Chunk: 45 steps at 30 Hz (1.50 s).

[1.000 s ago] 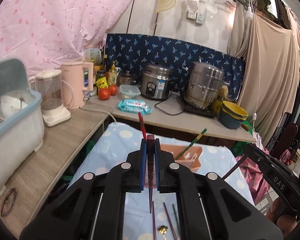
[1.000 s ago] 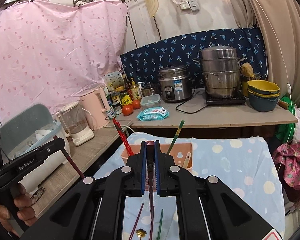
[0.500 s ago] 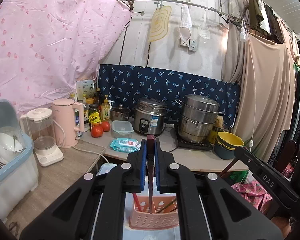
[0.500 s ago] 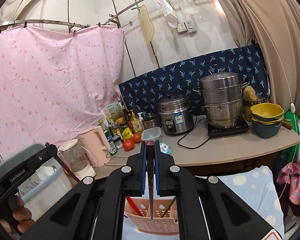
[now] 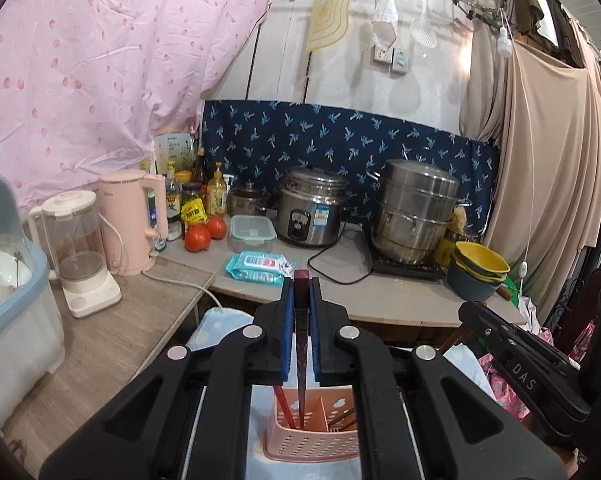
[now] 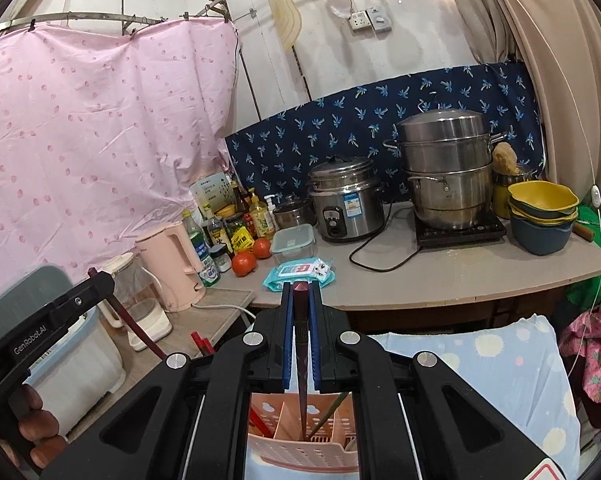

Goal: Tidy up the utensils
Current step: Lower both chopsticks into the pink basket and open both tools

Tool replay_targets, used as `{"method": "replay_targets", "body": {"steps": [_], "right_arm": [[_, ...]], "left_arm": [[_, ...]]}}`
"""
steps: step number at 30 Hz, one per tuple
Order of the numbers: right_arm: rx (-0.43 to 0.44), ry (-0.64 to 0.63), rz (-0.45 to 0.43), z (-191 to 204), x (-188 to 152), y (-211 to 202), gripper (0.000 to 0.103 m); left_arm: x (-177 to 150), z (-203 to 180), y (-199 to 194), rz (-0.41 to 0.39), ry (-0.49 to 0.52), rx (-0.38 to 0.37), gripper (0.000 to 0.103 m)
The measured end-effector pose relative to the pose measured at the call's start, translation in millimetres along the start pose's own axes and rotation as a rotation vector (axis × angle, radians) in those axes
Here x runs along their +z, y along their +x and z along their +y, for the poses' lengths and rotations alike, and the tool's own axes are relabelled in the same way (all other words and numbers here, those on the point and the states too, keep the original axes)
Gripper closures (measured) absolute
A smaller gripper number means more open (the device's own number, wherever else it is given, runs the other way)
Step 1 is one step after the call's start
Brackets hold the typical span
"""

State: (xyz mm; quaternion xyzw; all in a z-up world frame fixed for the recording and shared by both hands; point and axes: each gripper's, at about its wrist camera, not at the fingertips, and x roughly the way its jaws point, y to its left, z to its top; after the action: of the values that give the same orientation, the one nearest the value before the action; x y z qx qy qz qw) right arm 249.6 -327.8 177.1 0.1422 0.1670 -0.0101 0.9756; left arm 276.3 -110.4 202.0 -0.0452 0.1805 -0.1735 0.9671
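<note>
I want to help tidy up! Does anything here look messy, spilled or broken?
Nothing looks spilled or broken. Each gripper, left and right, has its jaws shut on a dark chopstick pointing down into the pink basket. The sticks already in the basket lean at different angles, which is normal.

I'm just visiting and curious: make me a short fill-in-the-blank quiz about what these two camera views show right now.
1. Each hand-held gripper is shut on a dark red ____.
2. Its tip points down into a ____ slotted basket.
3. Two red ____ sit beside the pink kettle.
4. The stacked bowls on top are ____.

Missing words: chopstick; pink; tomatoes; yellow
</note>
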Motion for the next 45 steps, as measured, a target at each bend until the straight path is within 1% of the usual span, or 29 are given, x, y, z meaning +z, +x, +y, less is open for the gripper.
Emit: {"method": "replay_targets", "body": {"steps": [5,14,25,28,29,30,31,33,38,40,42,45], "right_arm": [[-0.002,0.01,0.045,-5,-14,17,0.096],[-0.014,-0.003,0.09,-5,-30,33,0.096],[-0.027,-0.016,0.118,-3,-38,41,0.096],[-0.023,-0.011,0.119,-3,-38,41,0.094],[-0.022,-0.008,0.117,-3,-38,41,0.092],[-0.022,-0.006,0.111,-4,-38,39,0.09],[-0.026,-0.005,0.108,-4,-38,38,0.09],[-0.023,-0.002,0.106,-4,-37,36,0.084],[-0.019,-0.004,0.101,-3,-39,25,0.082],[-0.015,-0.008,0.099,-2,-40,18,0.081],[-0.014,-0.016,0.09,-1,-42,8,0.077],[-0.001,-0.025,0.083,2,-46,-8,0.077]], "left_arm": [[-11,3,12,0.032,-0.007,0.006,0.096],[-21,8,22,0.062,-0.014,0.017,0.096],[-29,8,30,0.091,-0.014,0.032,0.096],[-30,9,30,0.091,-0.018,0.038,0.095],[-30,8,29,0.087,-0.019,0.04,0.096],[-30,9,28,0.084,-0.021,0.041,0.093],[-30,9,27,0.084,-0.023,0.043,0.084],[-31,9,24,0.077,-0.028,0.049,0.071],[-36,8,15,0.08,-0.009,0.053,0.069],[-41,8,11,0.091,-0.003,0.052,0.069],[-47,10,6,0.103,-0.002,0.052,0.069],[-58,13,-1,0.124,-0.004,0.046,0.069]]}}
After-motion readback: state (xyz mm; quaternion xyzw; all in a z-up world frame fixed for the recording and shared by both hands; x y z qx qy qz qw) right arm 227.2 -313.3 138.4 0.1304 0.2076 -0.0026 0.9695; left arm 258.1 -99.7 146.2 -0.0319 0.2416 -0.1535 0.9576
